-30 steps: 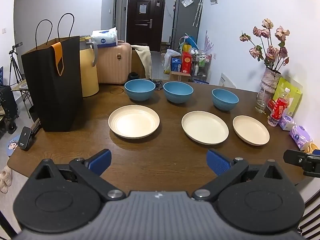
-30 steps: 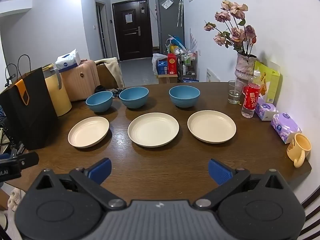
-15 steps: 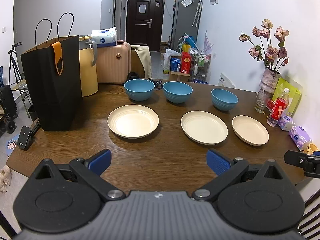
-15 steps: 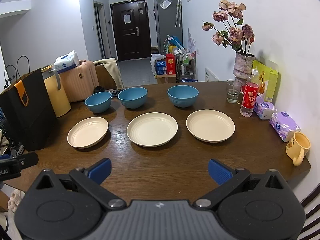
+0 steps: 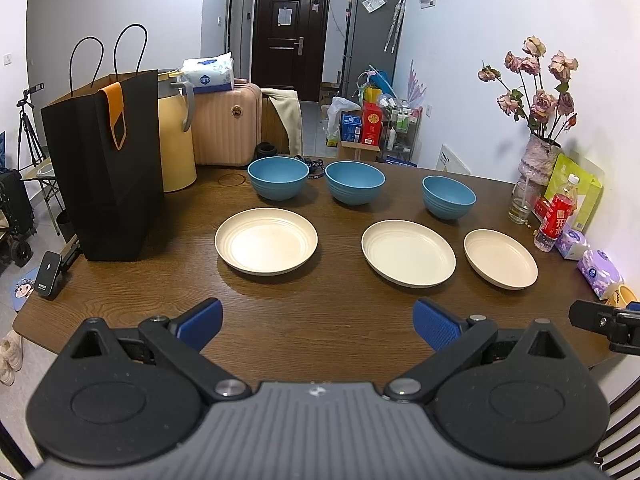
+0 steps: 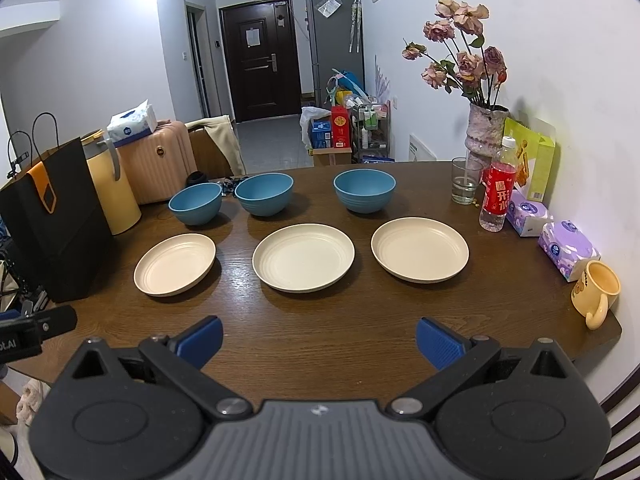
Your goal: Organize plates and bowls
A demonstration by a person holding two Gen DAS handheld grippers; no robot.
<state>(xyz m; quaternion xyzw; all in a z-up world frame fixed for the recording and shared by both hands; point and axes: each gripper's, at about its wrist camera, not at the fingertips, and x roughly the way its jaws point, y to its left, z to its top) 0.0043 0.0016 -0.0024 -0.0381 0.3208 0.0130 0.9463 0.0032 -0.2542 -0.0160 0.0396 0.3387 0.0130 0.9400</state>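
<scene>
Left gripper (image 5: pixel 318 322): jaws wide, holding nothing, above the near edge of the wooden surface (image 5: pixel 320 304). Right gripper (image 6: pixel 319 336): jaws wide, holding nothing. Ahead, three cream plates (image 6: pixel 303 257) lie in a row, apart from one another. Behind them stand three blue bowls (image 6: pixel 264 193), each upright and separate. A black paper bag (image 5: pixel 104 164) stands at the left.
</scene>
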